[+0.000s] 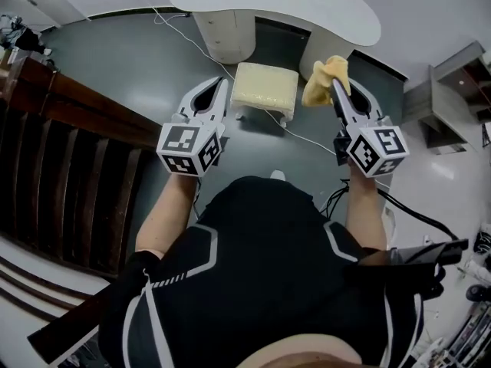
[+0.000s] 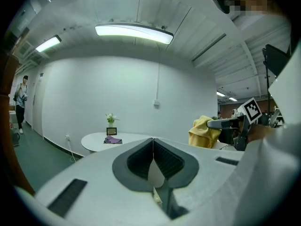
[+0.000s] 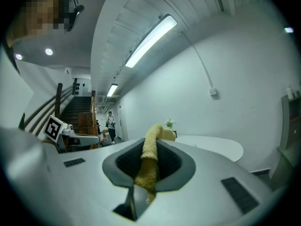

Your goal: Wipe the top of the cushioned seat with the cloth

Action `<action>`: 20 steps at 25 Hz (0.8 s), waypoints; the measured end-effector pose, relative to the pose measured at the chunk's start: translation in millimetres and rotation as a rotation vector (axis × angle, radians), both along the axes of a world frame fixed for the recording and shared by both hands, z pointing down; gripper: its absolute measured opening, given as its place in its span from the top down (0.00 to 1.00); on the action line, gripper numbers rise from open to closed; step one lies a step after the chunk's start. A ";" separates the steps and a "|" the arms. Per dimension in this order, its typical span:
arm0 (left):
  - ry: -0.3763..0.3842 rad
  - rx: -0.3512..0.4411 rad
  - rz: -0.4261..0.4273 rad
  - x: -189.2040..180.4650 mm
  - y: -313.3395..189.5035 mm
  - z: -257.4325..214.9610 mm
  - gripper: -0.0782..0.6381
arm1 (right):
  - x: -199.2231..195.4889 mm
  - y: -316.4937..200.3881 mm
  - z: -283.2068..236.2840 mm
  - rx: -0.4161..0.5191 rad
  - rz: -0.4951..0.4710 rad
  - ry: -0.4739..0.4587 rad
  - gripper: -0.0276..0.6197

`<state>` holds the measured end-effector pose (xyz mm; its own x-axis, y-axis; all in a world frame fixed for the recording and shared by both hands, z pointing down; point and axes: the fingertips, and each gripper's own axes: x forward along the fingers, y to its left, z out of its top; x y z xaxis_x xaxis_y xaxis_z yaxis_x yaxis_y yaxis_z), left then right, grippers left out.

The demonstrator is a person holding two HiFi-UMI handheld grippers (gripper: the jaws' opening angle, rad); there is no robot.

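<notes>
So, stage: wiping hasn't started by the look of it. Both tools are up in the air, above the seat.
Right hand-held gripper (image 3: 150, 145): pinching the yellow cloth (image 1: 322, 83), which is squeezed between the pads and flops out past the tips in a bunch.
Left hand-held gripper (image 2: 153, 142): pressed together on nothing, held up beside the other one.
Cushioned seat (image 1: 265, 87): small cream stool on the grey floor (image 1: 138, 60), below and between the two grippers in the head view, just in front of the white worktop (image 1: 337, 10).
Cable (image 1: 307, 139): white lead running over the floor right by the seat's legs.
Risk 1: only a strip of cloth is clamped, so dragging it hard over the cushion could tug it out of the jaws.
Risk 2: if the bunch isn't leading, the hard tips would scrape the cushion instead.
Risk 3: the stool looks light, so a sideways push might scoot it or snag that cable. The free gripper could steady it.
</notes>
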<state>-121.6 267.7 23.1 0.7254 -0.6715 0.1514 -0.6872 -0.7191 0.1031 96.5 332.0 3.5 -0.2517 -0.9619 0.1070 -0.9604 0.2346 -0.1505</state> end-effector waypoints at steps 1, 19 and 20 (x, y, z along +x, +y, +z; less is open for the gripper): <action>0.007 0.003 0.000 7.0 -5.0 -2.9 0.88 | 9.1 -6.3 -1.5 0.003 -0.002 -0.006 0.86; -0.048 0.018 -0.024 71.9 -111.6 3.2 0.88 | 73.8 -120.1 14.1 -0.027 -0.049 -0.003 0.86; -0.046 0.014 -0.015 68.6 -119.5 3.8 0.88 | 69.1 -128.3 15.3 -0.032 -0.046 -0.010 0.86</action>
<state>-53.0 148.1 26.9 0.7076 -0.6848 0.1744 -0.7019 -0.7096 0.0613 165.6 203.6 18.8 -0.2968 -0.9454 0.1348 -0.9471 0.2734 -0.1679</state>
